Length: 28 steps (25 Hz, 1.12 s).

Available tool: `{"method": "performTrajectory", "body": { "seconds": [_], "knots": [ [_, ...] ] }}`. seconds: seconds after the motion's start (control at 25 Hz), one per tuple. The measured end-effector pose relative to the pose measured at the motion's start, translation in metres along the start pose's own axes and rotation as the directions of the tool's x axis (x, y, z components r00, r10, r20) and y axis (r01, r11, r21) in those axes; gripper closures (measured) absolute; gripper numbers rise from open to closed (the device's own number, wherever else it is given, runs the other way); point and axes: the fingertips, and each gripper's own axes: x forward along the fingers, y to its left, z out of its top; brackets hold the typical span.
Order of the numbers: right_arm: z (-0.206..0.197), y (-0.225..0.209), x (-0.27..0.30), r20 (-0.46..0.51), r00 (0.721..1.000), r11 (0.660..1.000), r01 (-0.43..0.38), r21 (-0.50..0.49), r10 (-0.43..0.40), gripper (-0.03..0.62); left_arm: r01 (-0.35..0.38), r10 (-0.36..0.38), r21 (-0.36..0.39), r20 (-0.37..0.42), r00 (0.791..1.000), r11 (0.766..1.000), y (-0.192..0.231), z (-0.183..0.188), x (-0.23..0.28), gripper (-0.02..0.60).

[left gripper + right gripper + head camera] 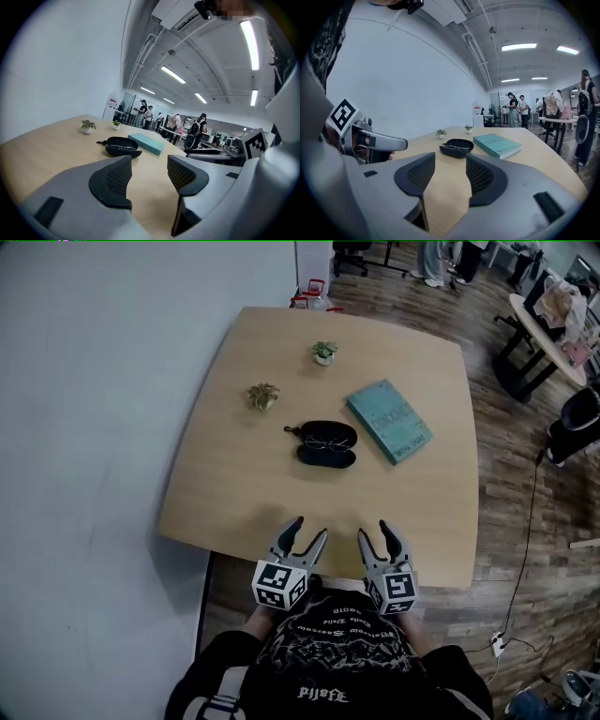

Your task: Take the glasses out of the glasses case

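A black glasses case lies open in the middle of the wooden table, with thin-framed glasses inside its upper half. The same case shows far ahead in the left gripper view and the right gripper view. My left gripper hangs at the table's near edge, open and empty. Beside it, my right gripper is open too, with nothing between its jaws. Both are well short of the case.
A teal book lies right of the case. Two small potted plants stand behind and left of it. A white wall runs along the left. Office chairs, a round table and people fill the far room.
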Motion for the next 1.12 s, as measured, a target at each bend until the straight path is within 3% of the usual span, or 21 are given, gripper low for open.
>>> {"method": "performTrajectory", "body": {
  "seconds": [0.24,0.72,0.96,1.12],
  "knots": [
    [0.001,0.016,0.033,-0.006,1.000,1.000,0.006,0.004,-0.006,0.378,-0.002,0.002,0.010,-0.009,1.000,1.000,0.037,0.007,0.005,0.337],
    [0.034,0.013,0.065,0.037,0.999,1.000,0.000,-0.019,0.001,0.378,-0.026,0.027,-0.066,0.011,1.000,0.997,0.070,0.015,0.008,0.337],
    [0.062,-0.001,0.085,0.076,0.996,0.999,-0.045,-0.001,0.045,0.378,-0.050,0.049,-0.051,-0.006,0.999,0.997,0.071,0.017,0.016,0.337],
    [0.075,-0.001,0.104,0.045,0.993,0.992,-0.108,-0.064,0.111,0.378,-0.070,0.070,-0.091,-0.001,0.998,0.993,0.078,0.019,0.022,0.337]
  ]
}}
